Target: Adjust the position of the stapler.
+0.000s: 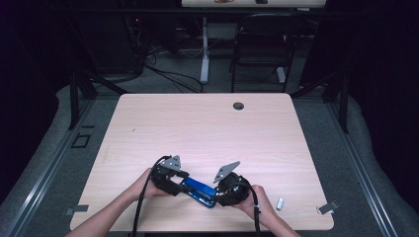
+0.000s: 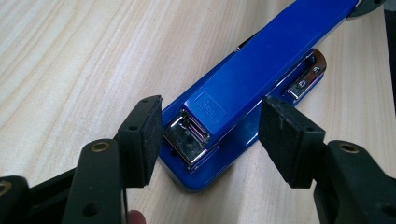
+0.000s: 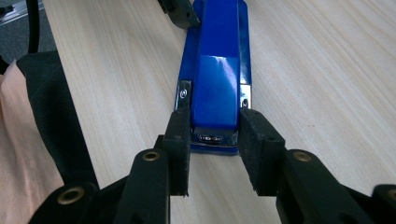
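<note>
High view: blue stapler [image 1: 198, 190] flat on the pale wood-grain table [image 1: 207, 128], near the person's edge, spanning the gap between the left gripper [image 1: 177, 187] and the right gripper [image 1: 220, 196]. Long axis running from upper left to lower right there, 1 end toward each gripper.

Left gripper view: stapler [image 2: 243, 93] = glossy blue plastic top arm, long and boxy, over a rounded blue base; shiny chrome magazine mouth at the near end, small embossed label just behind it. Nose end sits between the 2 black pads, pointing at the camera, body stretching away to the upper right. Left pad [image 2: 149, 137] at the base's corner, contact not resolvable; right pad [image 2: 285, 140] clearly off the body with bare table showing in the gap. Jaws open, nothing clamped. Pads are matte, square-cut rubber blocks on black arms with brass bushings.

Right gripper view: hinge end of the stapler [image 3: 217, 79] sits between the fingers [image 3: 180, 135], long axis straight away from the camera. Chrome hinge tabs show on both sides just past the pads. Both pads flush against the blue sides, no gap visible: clamped on the rear end. Far end of the stapler meets a black jaw of the left gripper [image 3: 180, 11] at top. Table grain fine, matte, light beige.
</note>
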